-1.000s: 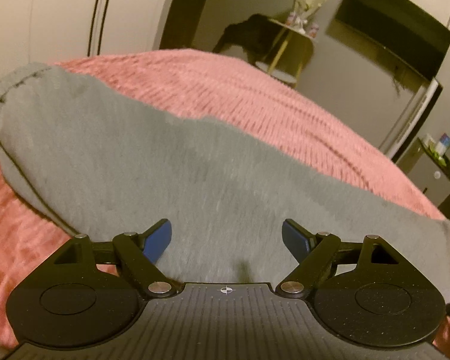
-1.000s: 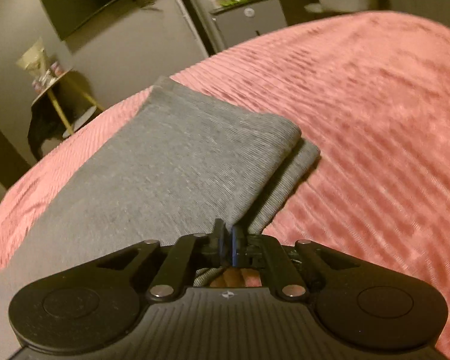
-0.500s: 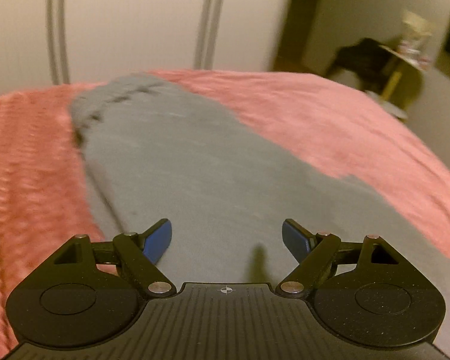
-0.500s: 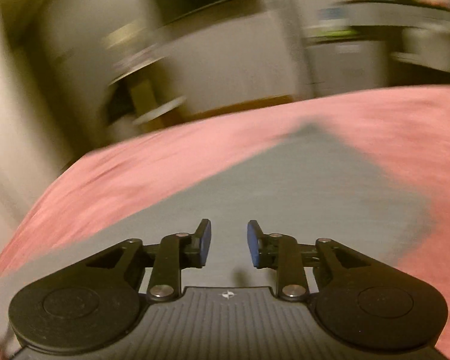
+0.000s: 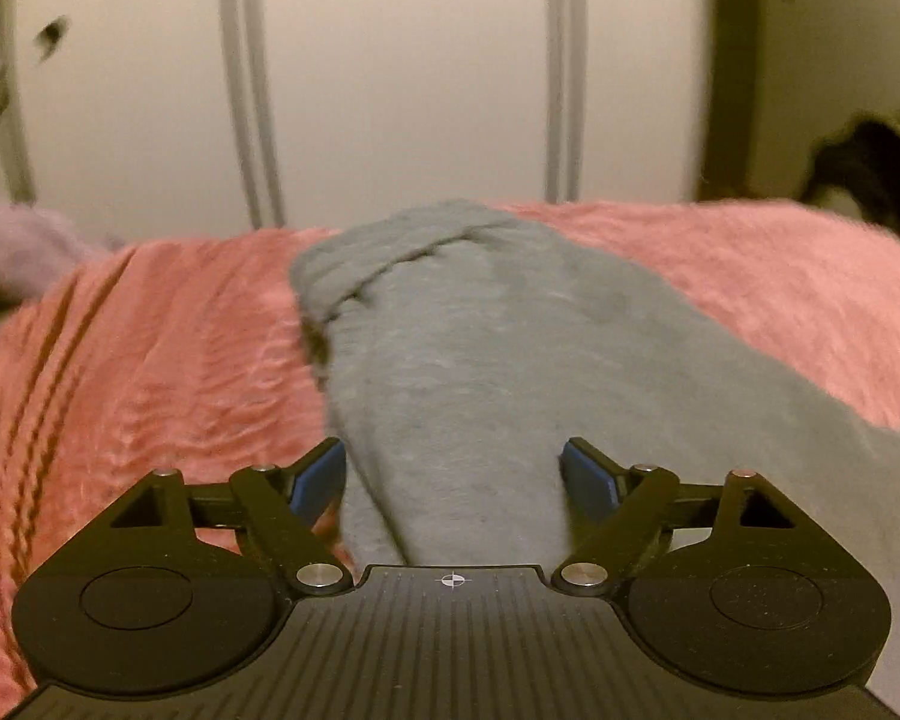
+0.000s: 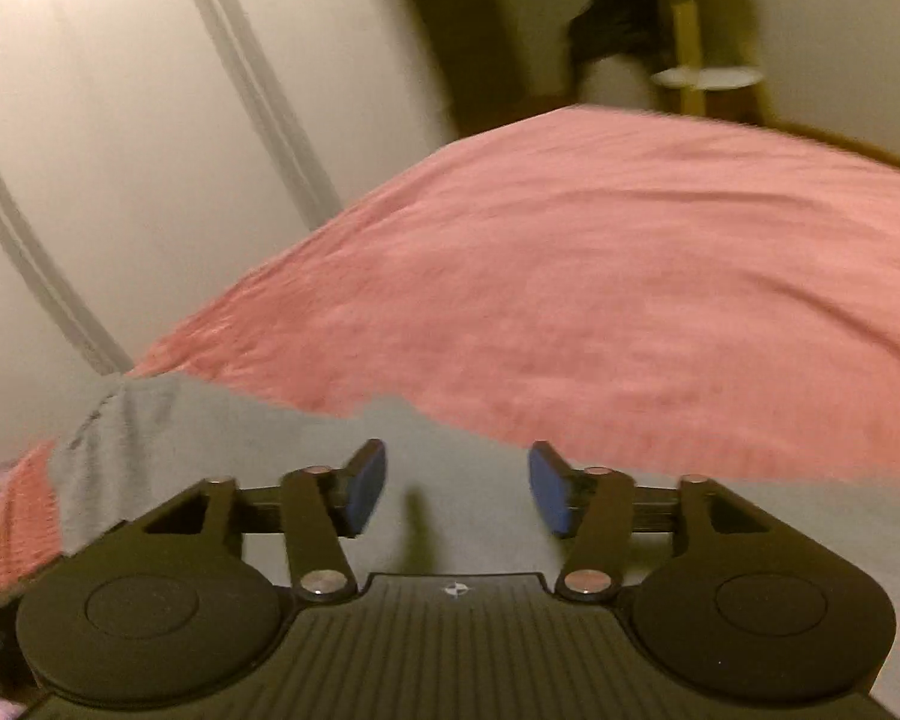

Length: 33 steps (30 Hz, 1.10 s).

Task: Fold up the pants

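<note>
Grey pants (image 5: 480, 348) lie flat on a pink ribbed bedspread (image 5: 150, 360), stretching away towards the wall, the far end bunched with a seam. My left gripper (image 5: 453, 474) is open and empty, low over the near part of the pants, its left pad near the pants' left edge. In the right wrist view the pants (image 6: 210, 438) fill the lower left. My right gripper (image 6: 456, 492) is open and empty just above them, near their far edge where the bedspread (image 6: 630, 300) begins.
A pale wall with vertical grooves (image 5: 390, 90) stands behind the bed. A purple cloth (image 5: 24, 240) lies at the bed's far left. A yellow side table with dark clothing (image 6: 678, 30) stands beyond the bed's far right corner.
My right gripper let go of the folded pant end, opened wide and swung left. My left gripper stayed open and turned left towards the bunched end of the pants.
</note>
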### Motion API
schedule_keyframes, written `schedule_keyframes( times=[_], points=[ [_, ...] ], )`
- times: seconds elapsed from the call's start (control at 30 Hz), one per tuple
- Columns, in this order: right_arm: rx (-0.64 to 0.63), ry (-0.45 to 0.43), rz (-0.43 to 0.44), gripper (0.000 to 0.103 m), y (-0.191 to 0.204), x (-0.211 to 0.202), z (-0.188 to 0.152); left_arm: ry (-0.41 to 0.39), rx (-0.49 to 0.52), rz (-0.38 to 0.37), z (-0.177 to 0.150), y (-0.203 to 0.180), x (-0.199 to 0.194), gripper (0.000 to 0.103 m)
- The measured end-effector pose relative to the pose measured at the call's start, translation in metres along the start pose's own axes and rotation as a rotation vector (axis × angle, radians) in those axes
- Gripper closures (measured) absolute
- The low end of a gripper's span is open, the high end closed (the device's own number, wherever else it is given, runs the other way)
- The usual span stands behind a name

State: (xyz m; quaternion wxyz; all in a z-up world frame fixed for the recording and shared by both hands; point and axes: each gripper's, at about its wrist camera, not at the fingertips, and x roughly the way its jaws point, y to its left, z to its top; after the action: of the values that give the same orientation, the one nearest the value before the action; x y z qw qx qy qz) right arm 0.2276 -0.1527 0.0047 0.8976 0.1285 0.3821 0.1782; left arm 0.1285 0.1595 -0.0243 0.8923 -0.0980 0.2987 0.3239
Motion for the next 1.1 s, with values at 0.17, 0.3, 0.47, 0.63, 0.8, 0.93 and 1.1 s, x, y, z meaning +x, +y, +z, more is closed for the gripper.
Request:
schedule_keyframes(
  times=[0.17,0.3,0.47,0.63,0.8,0.93,1.1],
  points=[
    [-0.09,0.117,0.011,0.041,0.014,0.061,0.023,0.027,-0.104,0.052,-0.001,0.013,0.019,0.007],
    [-0.056,0.205,0.077,0.058,0.008,0.082,0.025,0.021,-0.106,0.044,-0.002,0.01,0.023,0.006],
    [-0.168,0.187,0.096,0.094,0.021,0.067,0.017,0.041,-0.158,0.03,-0.003,0.016,0.027,0.005],
    [-0.136,0.205,0.114,0.082,0.021,0.069,0.016,0.055,-0.168,0.012,-0.004,0.019,0.025,0.005],
    [-0.029,0.297,0.122,0.072,0.014,0.093,0.023,0.062,-0.175,0.007,-0.005,0.02,0.027,0.003],
    [-0.049,0.284,0.095,0.092,0.019,0.088,0.024,0.054,-0.175,0.01,-0.006,0.019,0.026,0.003],
    [-0.204,0.017,0.052,0.1,0.047,0.046,0.022,-0.016,-0.175,0.03,-0.004,0.019,0.016,0.004]
  ],
)
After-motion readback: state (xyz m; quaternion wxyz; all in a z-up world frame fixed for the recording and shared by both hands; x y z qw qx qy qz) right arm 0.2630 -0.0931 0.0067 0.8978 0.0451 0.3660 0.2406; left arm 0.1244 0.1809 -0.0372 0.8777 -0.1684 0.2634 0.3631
